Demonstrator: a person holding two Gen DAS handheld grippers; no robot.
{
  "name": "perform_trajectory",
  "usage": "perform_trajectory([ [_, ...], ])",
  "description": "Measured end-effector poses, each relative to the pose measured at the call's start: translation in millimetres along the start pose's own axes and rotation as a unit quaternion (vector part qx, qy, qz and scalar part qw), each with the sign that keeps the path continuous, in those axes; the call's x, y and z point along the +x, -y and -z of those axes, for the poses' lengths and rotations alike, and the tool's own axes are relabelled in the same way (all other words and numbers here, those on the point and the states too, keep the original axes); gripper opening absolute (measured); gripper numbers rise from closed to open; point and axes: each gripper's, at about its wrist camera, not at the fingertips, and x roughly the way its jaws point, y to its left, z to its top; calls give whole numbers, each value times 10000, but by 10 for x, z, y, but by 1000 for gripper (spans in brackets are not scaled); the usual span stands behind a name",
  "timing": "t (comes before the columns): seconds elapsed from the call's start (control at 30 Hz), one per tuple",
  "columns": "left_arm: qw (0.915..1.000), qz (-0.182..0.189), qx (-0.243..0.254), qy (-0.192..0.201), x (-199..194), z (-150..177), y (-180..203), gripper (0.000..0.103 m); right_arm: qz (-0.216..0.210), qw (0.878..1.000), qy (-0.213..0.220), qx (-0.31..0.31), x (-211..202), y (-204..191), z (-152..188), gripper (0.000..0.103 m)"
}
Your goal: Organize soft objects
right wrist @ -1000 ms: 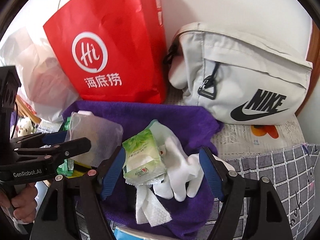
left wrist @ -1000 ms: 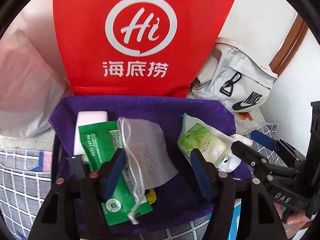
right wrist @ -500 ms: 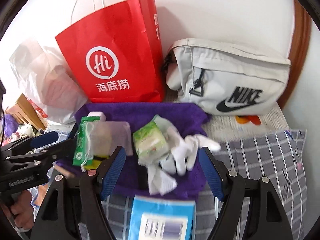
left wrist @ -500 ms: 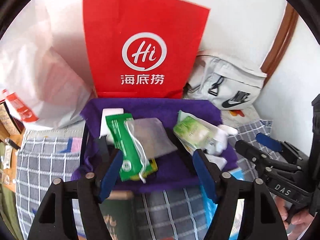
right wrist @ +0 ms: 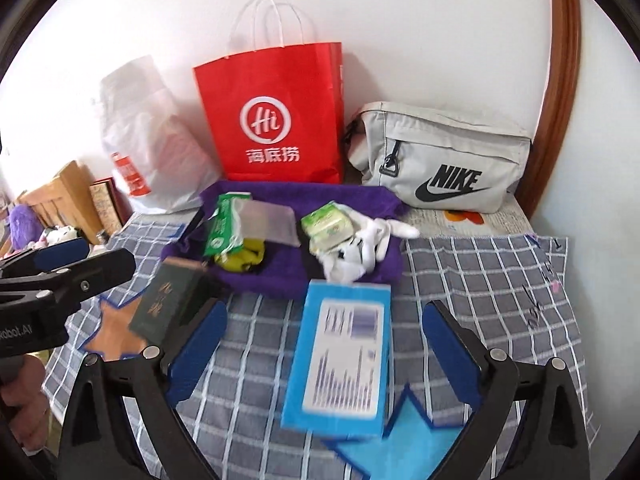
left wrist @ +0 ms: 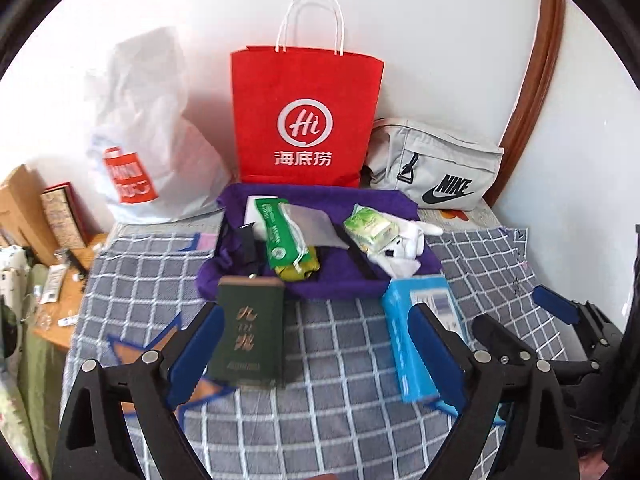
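Observation:
A purple cloth-lined basket point(left wrist: 320, 286) point(right wrist: 360, 276) sits on the checked bedspread. It holds a green wipes pack point(left wrist: 276, 232) point(right wrist: 224, 228), a grey mesh pouch point(left wrist: 316, 228) point(right wrist: 268, 222), a pale green tissue pack point(left wrist: 370, 228) point(right wrist: 328, 226), white gloves point(left wrist: 404, 248) point(right wrist: 360, 252) and something yellow point(left wrist: 300, 270). My left gripper point(left wrist: 316, 350) hangs well short of the basket, its jaws opening and gripping nothing. My right gripper point(right wrist: 324, 348) is also back from it, jaws opening, empty. Each gripper shows at the other view's edge.
A dark green box point(left wrist: 250, 336) and a blue box point(right wrist: 340, 356) lie on the bedspread point(left wrist: 480, 272) in front of the basket. Against the wall stand a red paper bag point(left wrist: 306, 120), a grey Nike bag point(left wrist: 436, 164) and a white plastic bag point(left wrist: 148, 140). A wooden bedside table point(left wrist: 60, 300) is at left.
Both grippers have drawn back and up from the basket, and their jaws have widened. The green and blue boxes have come into view in front of it.

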Motion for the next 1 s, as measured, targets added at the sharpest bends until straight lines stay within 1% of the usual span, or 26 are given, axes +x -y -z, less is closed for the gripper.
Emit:
perform_trajectory([
  [0.13,9997,-171,102,124,-278,233,70,94,22,10000,45,36,-262,-27,193,101],
  [0.23,9994,-246,5,257,-464,395,83,94,-1,10000,64,-2,-458,-59,357,101],
  [0.37,9990,-260,-126,341,-648,601,85,94,-50,9999,140,-13,-673,-77,525,101],
  [0.53,9984,-250,-249,446,-860,820,95,94,-16,9997,234,-101,-890,-105,736,101],
  [0.73,9976,-391,-237,528,-1017,990,116,94,-18,9995,312,-99,-1077,-89,904,101],
  [1.0,9970,-378,-228,630,-1163,1064,126,94,-60,9988,473,-136,-1267,-117,971,101],
])
